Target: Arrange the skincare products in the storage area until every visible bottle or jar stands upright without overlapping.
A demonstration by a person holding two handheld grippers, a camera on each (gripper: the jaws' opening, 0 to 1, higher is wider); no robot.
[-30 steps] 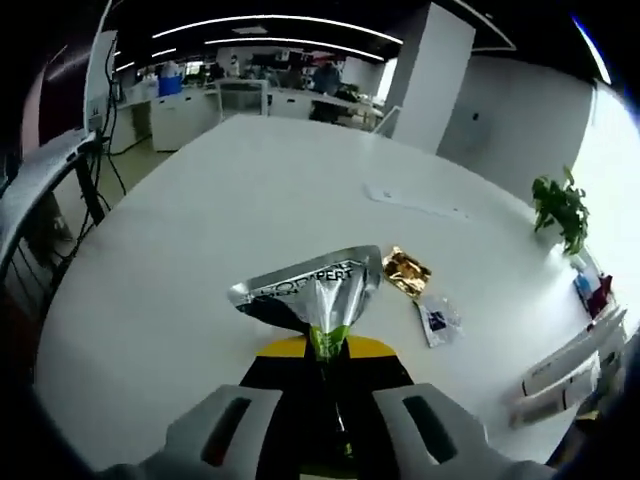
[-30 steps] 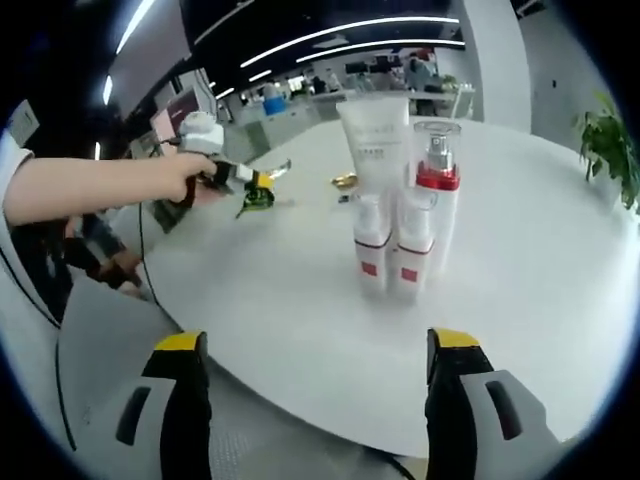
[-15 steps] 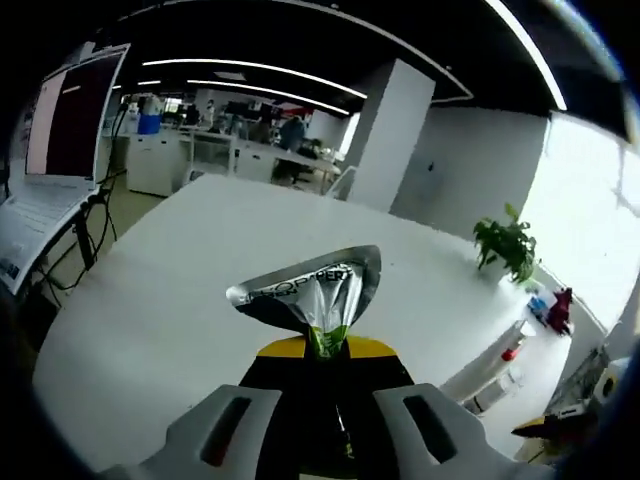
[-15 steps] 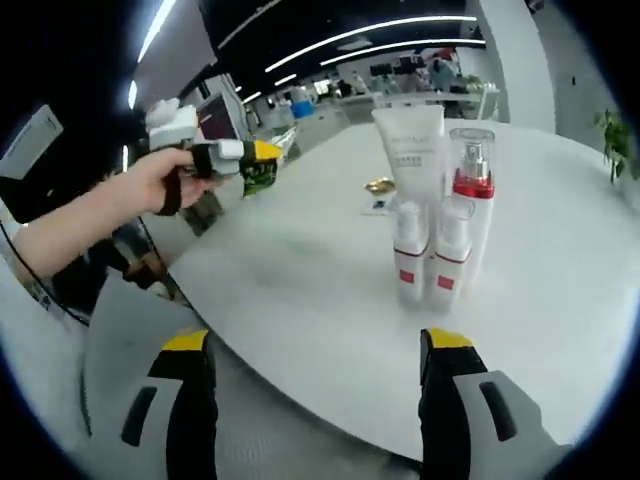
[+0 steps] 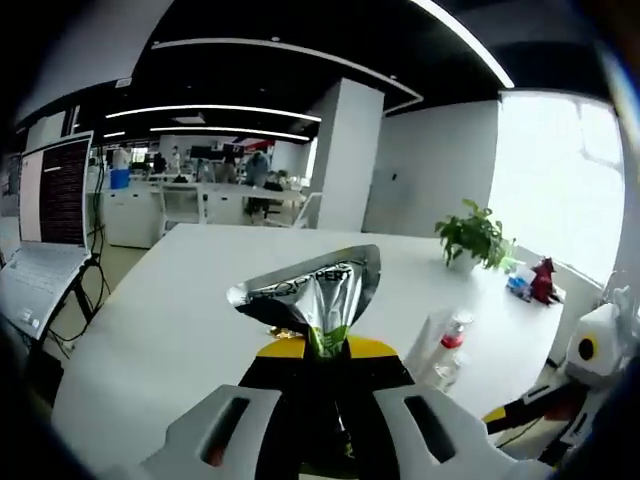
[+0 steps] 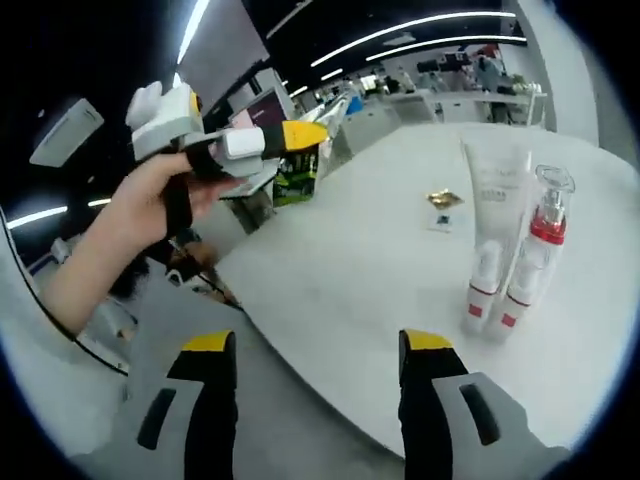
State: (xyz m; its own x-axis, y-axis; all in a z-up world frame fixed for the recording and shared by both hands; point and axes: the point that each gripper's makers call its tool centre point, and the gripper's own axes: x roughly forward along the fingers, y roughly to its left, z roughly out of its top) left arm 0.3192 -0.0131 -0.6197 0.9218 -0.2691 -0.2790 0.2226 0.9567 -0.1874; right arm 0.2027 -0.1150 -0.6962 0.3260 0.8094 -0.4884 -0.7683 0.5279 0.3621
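Over the smooth white round surface [image 6: 380, 250], my left claw [image 5: 322, 345] pinches a crinkled silver foil sachet [image 5: 310, 292] held aloft, my right claw [image 6: 315, 345] gapes empty near upright bottles [image 6: 510, 270].

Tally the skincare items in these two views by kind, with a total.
Tube: 1
Pump bottle with red collar: 1
Small white bottles with red labels: 2
Sachets lying flat on the table: 2
Silver pouch in the left claw: 1
Total: 7
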